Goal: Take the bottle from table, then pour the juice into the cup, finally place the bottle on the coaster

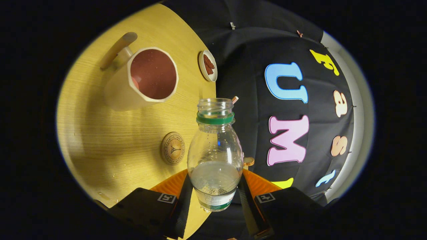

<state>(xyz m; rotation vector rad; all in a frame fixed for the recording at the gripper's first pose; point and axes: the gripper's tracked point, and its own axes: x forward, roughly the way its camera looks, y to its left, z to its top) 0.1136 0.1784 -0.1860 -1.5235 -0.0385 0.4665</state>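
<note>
While your gripper pinches the bottle at its lower body, both fingers pressed against its sides, you see its mouth open and pale liquid pooled low inside. Beyond the fingers, on the wooden table, sits the round coaster; farther off stand the cup and a small dish.
</note>
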